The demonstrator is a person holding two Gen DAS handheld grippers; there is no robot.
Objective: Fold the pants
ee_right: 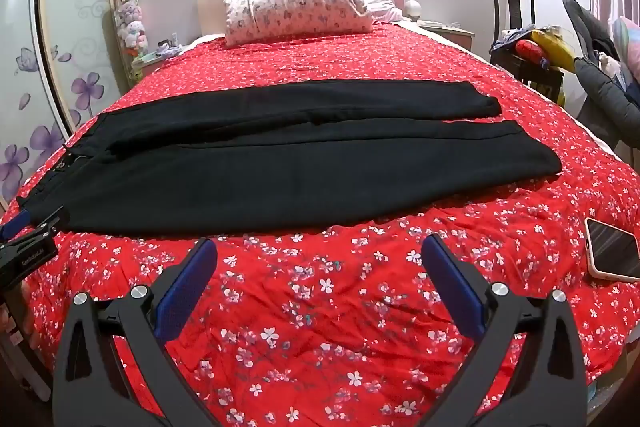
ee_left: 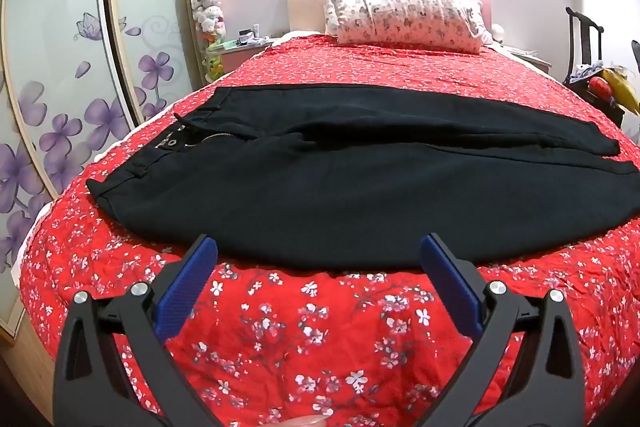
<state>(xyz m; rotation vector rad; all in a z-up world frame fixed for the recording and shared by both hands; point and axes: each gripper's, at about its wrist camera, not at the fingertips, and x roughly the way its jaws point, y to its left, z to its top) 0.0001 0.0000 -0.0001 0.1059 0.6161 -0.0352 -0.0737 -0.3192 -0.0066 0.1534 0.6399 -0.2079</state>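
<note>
black pants (ee_right: 280, 155) lay flat across the bed (ee_right: 320, 287), waistband at left, leg hems at right. left tool (ee_left: 318, 251) was released at the near edge of the pants; right tool (ee_right: 319, 251) was released, short of them. folding had not begun; next move probably required gripping the near edge.

Black pants (ee_right: 280, 155) lie flat, unfolded, legs side by side across the bed.

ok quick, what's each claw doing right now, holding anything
Left claw: open, holding nothing, at the near edge of the black pants.
Right claw: open, holding nothing, over the red bedspread.
</note>
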